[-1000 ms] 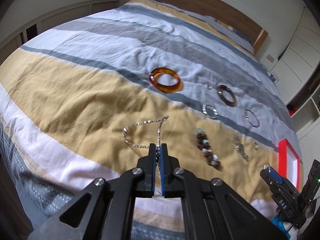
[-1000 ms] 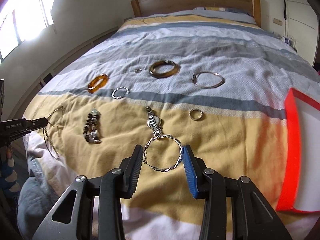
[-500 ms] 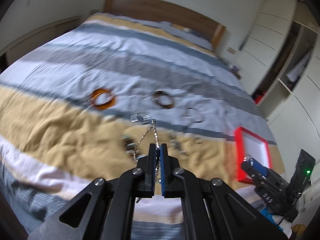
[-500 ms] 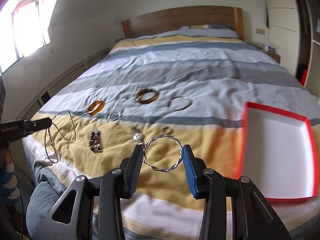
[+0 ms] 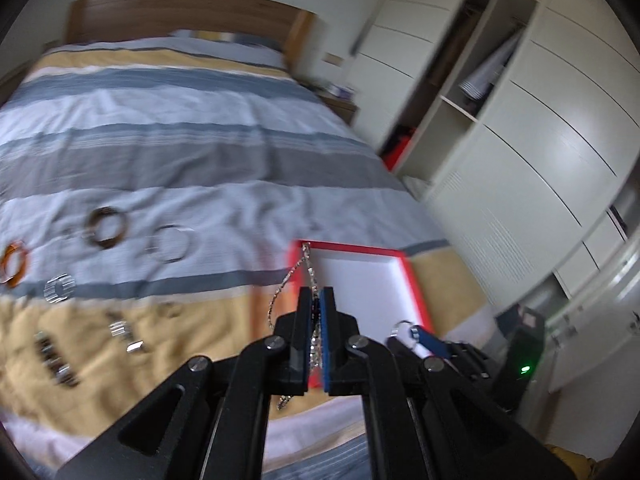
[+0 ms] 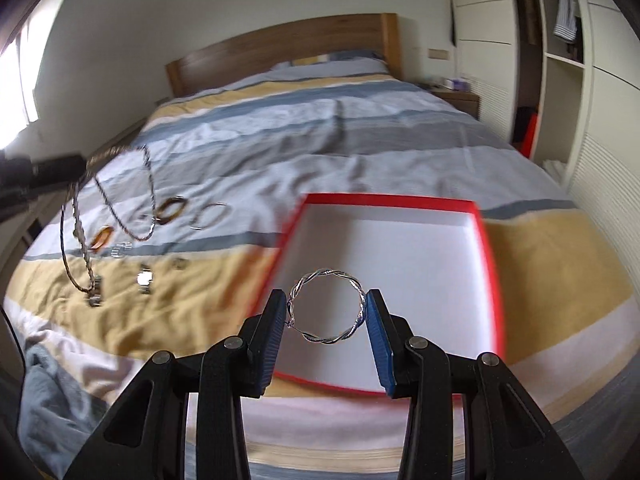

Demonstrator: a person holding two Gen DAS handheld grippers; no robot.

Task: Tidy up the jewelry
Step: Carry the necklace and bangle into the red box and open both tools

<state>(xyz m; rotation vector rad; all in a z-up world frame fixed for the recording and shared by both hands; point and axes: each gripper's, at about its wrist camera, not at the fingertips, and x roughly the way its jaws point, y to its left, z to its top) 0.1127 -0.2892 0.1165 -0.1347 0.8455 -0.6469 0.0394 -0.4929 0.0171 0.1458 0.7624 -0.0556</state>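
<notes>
My left gripper (image 5: 316,300) is shut on a silver chain necklace (image 5: 298,272), which swings in the air in front of the red-rimmed white box (image 5: 416,280). In the right wrist view the necklace (image 6: 112,216) dangles from the left gripper (image 6: 80,164) at the left. My right gripper (image 6: 328,312) is shut on a twisted silver bangle (image 6: 344,334) and holds it above the near part of the box (image 6: 490,256). The right gripper also shows in the left wrist view (image 5: 408,330) at the box's near right corner.
Several pieces lie on the striped bedspread left of the box: a dark brown bangle (image 5: 106,227), a thin silver bangle (image 5: 172,243), an amber bangle (image 5: 14,266), a beaded bracelet (image 5: 54,358) and small rings. Wardrobes (image 5: 520,140) stand to the right.
Both grippers have swung right with their loads, away from the jewelry. The box now lies straight ahead of both. The necklace has lifted clear of the bed and swings.
</notes>
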